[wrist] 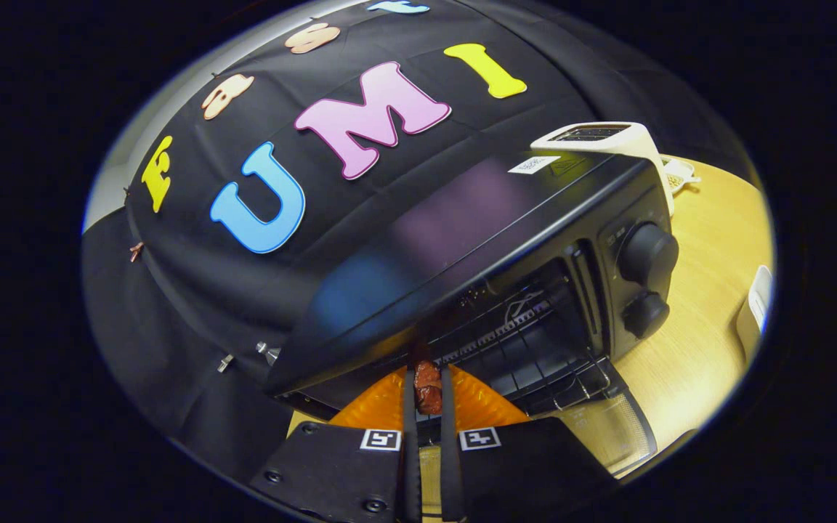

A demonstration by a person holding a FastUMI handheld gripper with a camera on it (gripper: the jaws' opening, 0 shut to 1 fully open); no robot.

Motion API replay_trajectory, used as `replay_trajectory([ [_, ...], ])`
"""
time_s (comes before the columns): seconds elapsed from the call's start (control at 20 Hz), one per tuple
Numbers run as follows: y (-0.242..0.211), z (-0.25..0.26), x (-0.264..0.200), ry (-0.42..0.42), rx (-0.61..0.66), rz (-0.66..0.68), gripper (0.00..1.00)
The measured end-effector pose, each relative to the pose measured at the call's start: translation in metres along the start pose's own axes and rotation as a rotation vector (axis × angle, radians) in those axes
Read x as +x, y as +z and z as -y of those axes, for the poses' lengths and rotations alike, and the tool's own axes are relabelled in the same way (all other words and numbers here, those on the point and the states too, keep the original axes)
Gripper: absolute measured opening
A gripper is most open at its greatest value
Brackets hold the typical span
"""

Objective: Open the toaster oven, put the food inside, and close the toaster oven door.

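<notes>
One cam only, fisheye, riding on the gripper [428, 398] and looking fwd along its two fingers, which sit close together w/ a reddish-brown piece of food [428, 387] pinched between them. View is rolled, so the table [687, 341] slopes. Cam sits very near the toaster oven [491, 269], just above its top edge, facing the open cavity and wire rack [535, 349]. Oven knobs fall to the right; a white toaster [607, 138] stands far right behind the oven. Booth wall fills the far bkgd.
</notes>
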State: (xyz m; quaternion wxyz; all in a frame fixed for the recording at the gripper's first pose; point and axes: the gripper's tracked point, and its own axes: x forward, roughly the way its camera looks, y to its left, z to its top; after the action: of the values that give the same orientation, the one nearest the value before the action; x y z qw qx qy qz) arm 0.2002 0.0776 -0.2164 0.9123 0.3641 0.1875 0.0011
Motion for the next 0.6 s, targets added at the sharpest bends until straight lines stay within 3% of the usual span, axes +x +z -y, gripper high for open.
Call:
replay_trajectory([
  [0.2, -0.009, 0.004, 0.007, 0.003, -0.053, 0.005, 0.16],
  [0.4, 0.006, 0.018, -0.001, -0.027, -0.185, 0.063, 0.31],
  [0.6, -0.012, 0.028, -0.020, -0.026, -0.292, -0.016, 0.85],
])
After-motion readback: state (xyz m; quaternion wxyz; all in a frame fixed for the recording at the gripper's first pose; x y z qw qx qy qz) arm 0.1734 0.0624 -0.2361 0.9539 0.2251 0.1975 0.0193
